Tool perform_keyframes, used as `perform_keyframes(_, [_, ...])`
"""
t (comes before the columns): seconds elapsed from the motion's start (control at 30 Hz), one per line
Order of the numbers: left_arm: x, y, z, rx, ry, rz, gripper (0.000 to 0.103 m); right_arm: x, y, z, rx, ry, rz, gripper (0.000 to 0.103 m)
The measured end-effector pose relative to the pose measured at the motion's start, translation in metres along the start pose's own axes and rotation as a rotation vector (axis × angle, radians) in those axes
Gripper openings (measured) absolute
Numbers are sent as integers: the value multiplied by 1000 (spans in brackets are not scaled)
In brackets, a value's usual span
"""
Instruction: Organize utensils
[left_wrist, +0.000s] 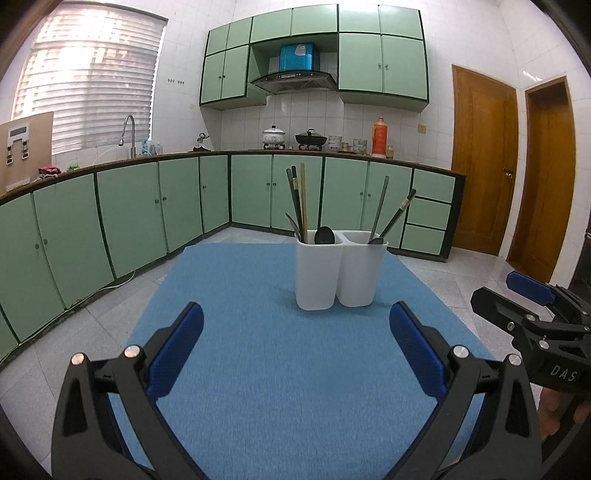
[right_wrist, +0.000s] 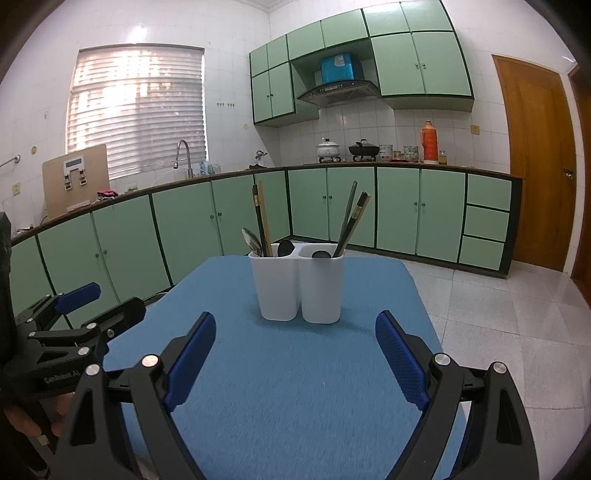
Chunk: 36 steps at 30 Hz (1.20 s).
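The white plastic two-compartment utensil holder (right_wrist: 299, 284) stood mid-way along the blue felt table mat (right_wrist: 295, 387), chopsticks and dark spoons (right_wrist: 320, 254) mixed in both halves. A careless pull on one tall chopstick (right_wrist: 349, 218) could tip the light holder. The left gripper (left_wrist: 295, 343) and right gripper (right_wrist: 295, 350) hovered short of it, jaws wide apart, empty, angled slightly downward
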<state>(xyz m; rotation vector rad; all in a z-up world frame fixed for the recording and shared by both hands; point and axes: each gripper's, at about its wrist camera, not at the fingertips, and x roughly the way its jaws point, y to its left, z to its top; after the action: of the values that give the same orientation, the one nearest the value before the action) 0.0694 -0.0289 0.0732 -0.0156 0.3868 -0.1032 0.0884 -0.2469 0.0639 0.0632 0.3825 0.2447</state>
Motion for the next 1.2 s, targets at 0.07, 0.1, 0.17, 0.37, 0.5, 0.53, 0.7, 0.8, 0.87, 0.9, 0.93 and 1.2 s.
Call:
perform_keyframes(0.07, [0,0,1,0,-2,-1,98,-1,0,0,0,-2,0,86])
perform_keyframes(0.1, [0,0,2,0,-3,-2,98,-1,0,0,-1,-2,0,86])
perform_keyframes(0.17, [0,0,2,1,-6,-1,98,-1,0,0,-2,-2,1,86])
perform_keyframes(0.37, [0,-1,1,5,-5,-4,98,-1,2,2,-6,-6,5,86])
perform_keyframes(0.5, [0,-1,1,4,-6,-1,98,-1,3,2,-9,-5,6,86])
perform_keyframes(0.53, [0,-1,2,2,-6,-1,98,-1,4,2,-11,-5,7,86])
perform_keyframes(0.7, [0,0,2,0,-7,0,98,-1,6,3,-13,-5,7,86])
perform_keyframes(0.8, [0,0,2,0,-8,0,98,-1,6,3,-13,-4,7,86])
perform_keyframes(0.87, [0,0,2,0,-8,1,98,-1,6,3,-15,-5,7,86])
perform_keyframes(0.9, [0,1,2,-1,-9,2,98,-1,6,3,-15,-5,8,86])
perform_keyframes(0.93, [0,1,2,-2,-9,2,98,-1,6,3,-15,-5,7,86])
perform_keyframes(1.2, [0,2,3,-2,-11,4,98,-1,7,3,-15,-5,7,86])
